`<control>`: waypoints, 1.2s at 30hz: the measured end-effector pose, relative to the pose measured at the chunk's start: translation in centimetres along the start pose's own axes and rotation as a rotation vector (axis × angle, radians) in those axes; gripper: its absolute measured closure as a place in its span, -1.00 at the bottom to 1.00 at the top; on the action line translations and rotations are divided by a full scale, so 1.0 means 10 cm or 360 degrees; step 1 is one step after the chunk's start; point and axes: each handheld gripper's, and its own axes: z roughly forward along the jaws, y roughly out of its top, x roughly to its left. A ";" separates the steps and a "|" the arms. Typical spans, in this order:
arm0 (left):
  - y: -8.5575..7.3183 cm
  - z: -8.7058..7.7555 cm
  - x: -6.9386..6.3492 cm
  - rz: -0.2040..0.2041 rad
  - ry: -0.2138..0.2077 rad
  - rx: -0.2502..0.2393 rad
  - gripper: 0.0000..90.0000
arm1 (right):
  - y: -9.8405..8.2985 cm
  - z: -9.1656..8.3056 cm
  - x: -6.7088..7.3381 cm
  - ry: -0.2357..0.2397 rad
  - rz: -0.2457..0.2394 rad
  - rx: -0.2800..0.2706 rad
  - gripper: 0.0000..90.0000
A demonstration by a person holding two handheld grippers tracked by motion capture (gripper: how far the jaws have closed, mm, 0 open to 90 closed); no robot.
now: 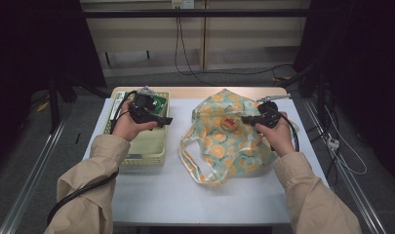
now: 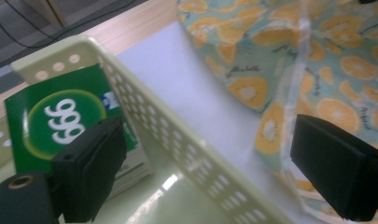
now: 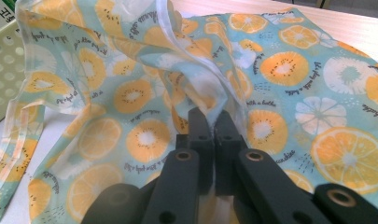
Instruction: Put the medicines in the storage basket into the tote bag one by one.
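A tote bag (image 1: 224, 139) printed with orange slices on pale blue lies on the white table top, its handles (image 1: 187, 156) trailing toward the front. My right gripper (image 3: 213, 122) is shut on a fold of the bag's fabric (image 3: 210, 79) near its opening; from above it sits at the bag's right side (image 1: 248, 119). My left gripper (image 1: 162, 120) is open and hovers over the right rim of a pale green perforated basket (image 1: 158, 161). Its jaws straddle that basket wall (image 2: 177, 144). A green box marked 999 (image 2: 60, 121) stands inside the basket at its far end (image 1: 158, 103).
The table (image 1: 185, 195) is covered in white, with a wooden strip along its far edge (image 1: 195, 91). Cables (image 1: 331, 146) hang off the right side. Dark curtains and metal rails flank the table.
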 end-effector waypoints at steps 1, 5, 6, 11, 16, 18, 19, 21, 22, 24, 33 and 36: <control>-0.01 0.00 0.02 0.0000 0.0014 0.0008 -0.77 | 0.00 0.00 0.00 -0.0001 -0.0001 -0.0001 0.98; -0.03 0.01 0.10 -0.0028 0.0035 0.0008 -0.77 | -0.01 -0.01 -0.01 0.0008 0.0000 -0.0001 0.98; -0.04 0.02 0.11 -0.0035 0.0043 0.0008 -0.77 | -0.01 -0.01 -0.01 0.0007 -0.0001 -0.0001 0.98; -0.05 0.04 0.18 -0.0082 0.0077 -0.0009 -0.77 | 0.00 -0.03 -0.01 0.0005 -0.0003 -0.0007 0.98; -0.04 0.08 0.23 -0.0096 0.0124 -0.0019 -0.77 | -0.01 -0.03 -0.02 0.0010 0.0005 -0.0007 0.98; -0.04 0.10 0.24 -0.0116 0.0122 -0.0023 -0.77 | -0.01 -0.03 -0.01 0.0015 0.0001 -0.0008 0.98; -0.05 0.10 0.25 -0.0111 0.0135 -0.0017 -0.77 | -0.01 -0.02 -0.01 0.0019 0.0002 -0.0010 0.98; -0.05 0.12 0.28 -0.0132 0.0143 -0.0016 -0.77 | -0.01 -0.02 -0.01 0.0023 -0.0004 -0.0011 0.98; -0.06 0.13 0.30 -0.0133 0.0155 -0.0015 -0.77 | -0.01 -0.02 -0.01 0.0023 -0.0005 -0.0010 0.98; -0.07 0.14 0.33 -0.0142 0.0167 -0.0005 -0.77 | -0.01 -0.02 -0.01 0.0022 -0.0003 -0.0010 0.98; -0.13 0.21 0.45 -0.0188 0.0243 -0.0005 -0.78 | -0.01 -0.03 -0.02 0.0024 0.0002 -0.0007 0.98; -0.14 0.25 0.48 -0.0207 0.0256 -0.0007 -0.79 | -0.01 -0.04 -0.02 0.0025 0.0002 -0.0008 0.98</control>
